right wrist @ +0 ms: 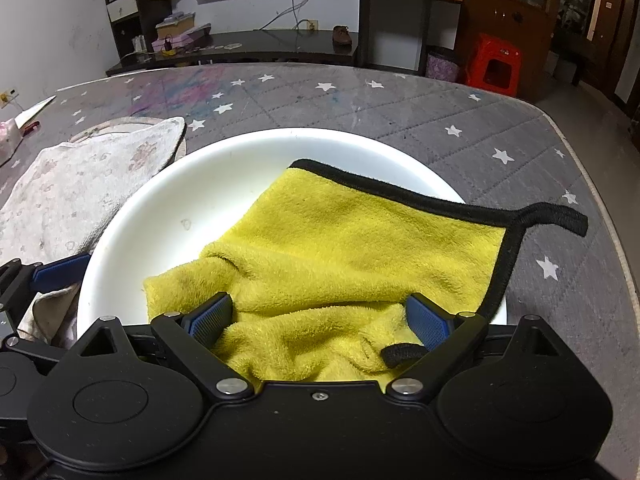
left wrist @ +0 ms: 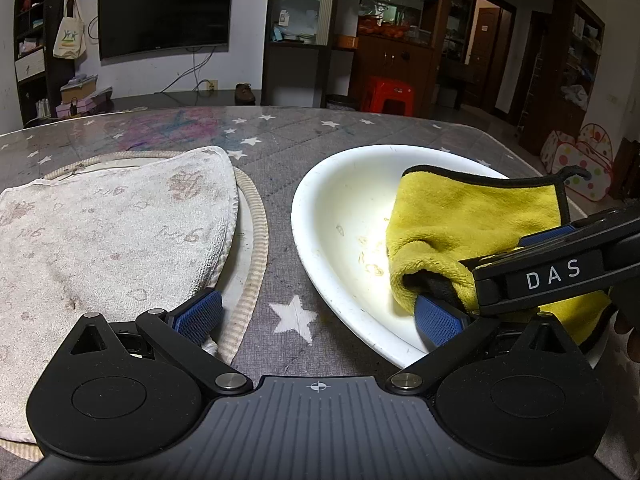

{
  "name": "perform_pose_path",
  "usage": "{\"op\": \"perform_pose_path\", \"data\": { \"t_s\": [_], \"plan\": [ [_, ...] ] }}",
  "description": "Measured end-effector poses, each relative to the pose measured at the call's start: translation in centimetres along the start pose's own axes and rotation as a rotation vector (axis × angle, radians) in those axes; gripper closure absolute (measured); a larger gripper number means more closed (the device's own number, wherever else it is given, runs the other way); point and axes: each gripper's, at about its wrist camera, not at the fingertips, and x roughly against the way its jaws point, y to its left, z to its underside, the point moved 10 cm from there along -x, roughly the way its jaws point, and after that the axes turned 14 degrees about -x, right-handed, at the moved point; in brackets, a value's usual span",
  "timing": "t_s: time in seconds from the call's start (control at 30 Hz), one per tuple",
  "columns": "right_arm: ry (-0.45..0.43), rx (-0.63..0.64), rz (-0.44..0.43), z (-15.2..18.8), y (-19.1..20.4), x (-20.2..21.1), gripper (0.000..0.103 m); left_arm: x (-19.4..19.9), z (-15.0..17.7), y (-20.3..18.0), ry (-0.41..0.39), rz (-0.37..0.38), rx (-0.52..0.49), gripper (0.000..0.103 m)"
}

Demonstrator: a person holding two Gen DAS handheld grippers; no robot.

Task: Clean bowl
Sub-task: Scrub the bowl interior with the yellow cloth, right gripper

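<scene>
- Resting on a grey star-printed table cover (right wrist: 360, 104), the white bowl (right wrist: 168, 208) sits near the front edge, with a yellow cloth (right wrist: 340, 240) lying across its right half.
- Only the right wrist view shows the right gripper (right wrist: 320, 316) from behind: its blue pads are spread wide, the yellow cloth bunched loosely between them, so whether it grips the cloth cannot be told.
- Only the left wrist view shows brownish marks on the bowl's inner floor (left wrist: 372, 264), just left of the cloth; in the other view that floor looks nearly clean.
- The left wrist view also shows the left gripper (left wrist: 320, 320) released, jaws wide: its left pad rests at the edge of a stained white towel (left wrist: 100, 240), its right pad over the bowl's near rim beside the cloth.
- The towel lies on a round striped-edged mat (left wrist: 256, 240), just left of the bowl; a bare strip of cover separates mat and bowl.
- Open cover stretches beyond the bowl to the far edge, and to the right as far as the table's rounded corner.
- A black loop (right wrist: 560, 216) on the cloth's hem hangs out past the bowl's right rim.
- Behind the table stand a wall-mounted television (left wrist: 164, 8), dark shelving, and a red plastic stool (left wrist: 388, 96).
</scene>
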Motion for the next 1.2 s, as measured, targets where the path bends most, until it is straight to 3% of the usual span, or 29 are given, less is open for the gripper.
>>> {"op": "perform_pose_path", "data": {
  "t_s": [0.53, 1.2],
  "plan": [
    [0.009, -0.005, 0.0, -0.4, 1.2, -0.9, 0.001, -0.1, 0.0, 0.2, -0.001, 0.0, 0.001, 0.0],
    [0.015, 0.01, -0.017, -1.2, 1.9, -1.2, 0.0, 0.0, 0.0, 0.2, 0.001, 0.001, 0.0, 0.0]
  ]
}}
